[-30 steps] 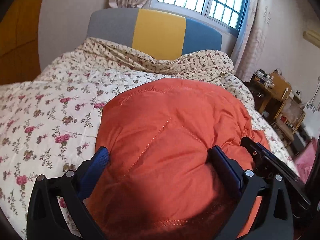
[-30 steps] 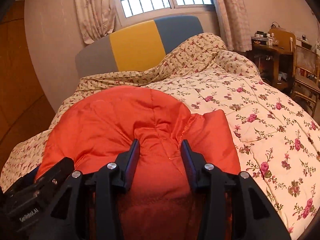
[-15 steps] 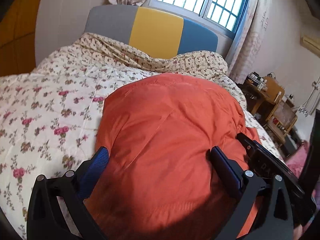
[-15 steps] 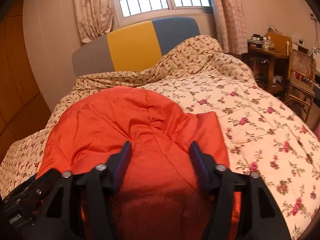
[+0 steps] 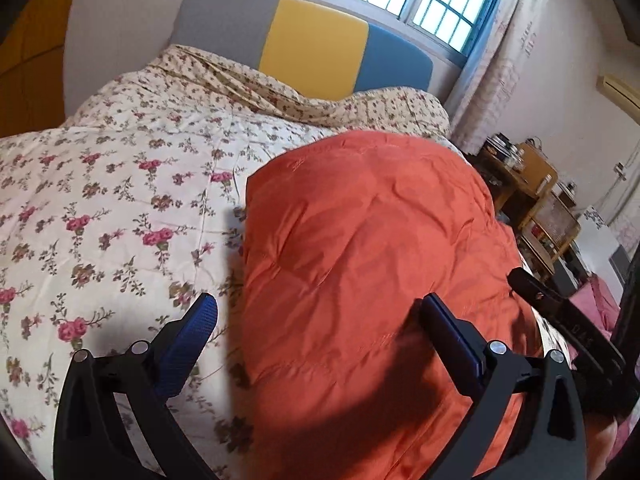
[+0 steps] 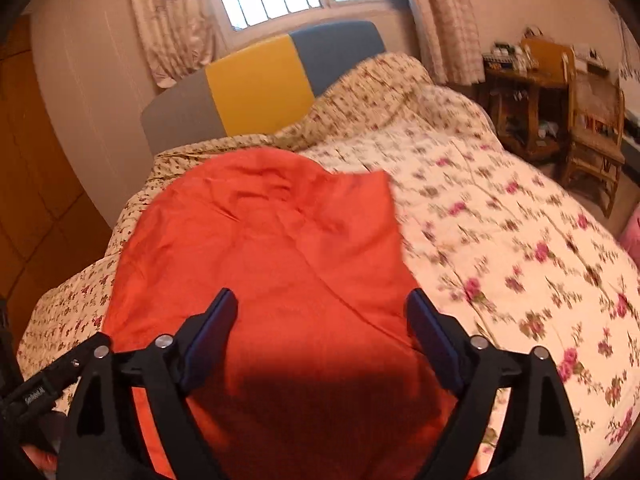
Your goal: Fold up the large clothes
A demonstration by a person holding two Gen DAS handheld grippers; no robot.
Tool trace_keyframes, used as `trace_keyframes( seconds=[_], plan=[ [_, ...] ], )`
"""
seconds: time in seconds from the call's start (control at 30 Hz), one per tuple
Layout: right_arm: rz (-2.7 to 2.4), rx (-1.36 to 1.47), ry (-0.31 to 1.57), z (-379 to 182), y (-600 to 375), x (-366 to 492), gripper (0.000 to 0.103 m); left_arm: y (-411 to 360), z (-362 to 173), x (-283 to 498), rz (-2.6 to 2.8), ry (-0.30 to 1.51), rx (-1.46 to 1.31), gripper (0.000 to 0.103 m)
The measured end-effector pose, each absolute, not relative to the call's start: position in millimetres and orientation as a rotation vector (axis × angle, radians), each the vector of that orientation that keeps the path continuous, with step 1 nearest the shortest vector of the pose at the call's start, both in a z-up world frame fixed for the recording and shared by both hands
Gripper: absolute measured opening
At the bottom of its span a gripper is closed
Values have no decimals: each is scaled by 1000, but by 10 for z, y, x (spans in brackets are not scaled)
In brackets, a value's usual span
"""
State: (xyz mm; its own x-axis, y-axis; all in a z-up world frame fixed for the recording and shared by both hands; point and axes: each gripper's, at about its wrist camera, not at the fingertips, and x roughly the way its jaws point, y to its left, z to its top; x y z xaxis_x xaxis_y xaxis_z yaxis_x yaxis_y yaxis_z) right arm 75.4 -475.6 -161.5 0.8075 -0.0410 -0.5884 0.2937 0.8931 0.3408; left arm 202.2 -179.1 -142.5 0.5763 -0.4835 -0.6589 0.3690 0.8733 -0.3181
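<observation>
since a second ago the right gripper [image 6: 320, 320] has let go of the orange puffer jacket [image 6: 276, 248], its jaws opening above the fabric. left gripper [image 5: 320, 320] hangs released, wide apart. jacket lies folded on the floral quilt [image 5: 120, 200].

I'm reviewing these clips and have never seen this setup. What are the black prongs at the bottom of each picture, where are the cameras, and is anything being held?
There is no robot. A person carries a two-finger tool in each hand, and each has a wide-angle camera looking along its fingers, so the black prongs are the tool itself. One picture comes from the left tool, the other from the right tool. Both look at an orange padded garment lying on a floral quilt on a bed. The left tool stands open, holding nothing. The right tool's jaws are opening, with the garment beneath them but not pinched.
</observation>
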Motion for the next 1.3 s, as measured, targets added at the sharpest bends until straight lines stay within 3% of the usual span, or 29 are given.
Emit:
trace_keyframes(
  seconds=[0.17,0.5,0.7,0.83,0.97,1.07,1.3],
  plan=[
    [-195,525,704,-1821,-5124,719,97,-1619,-1500,2116,-580,888,-178,100],
    [83,792,896,-2287,-5508,960,99,-1535,-1718,2225,-698,1019,-340,100],
    [208,821,904,-2359,-5566,1064,99,-1641,-1862,2213,-792,1100,-401,100],
    [284,875,878,-2360,-5577,1078,73,-1760,-1803,2122,-802,1070,-322,100],
    [279,867,819,-2292,-5533,972,61,-1835,-1597,1948,-795,969,-223,87],
    [279,853,785,-2212,-5455,937,56,-1832,-1448,1840,-794,892,-170,83],
    [332,824,728,-2069,-5067,969,56,-1654,-1113,1639,-766,737,-74,79]
  ],
)
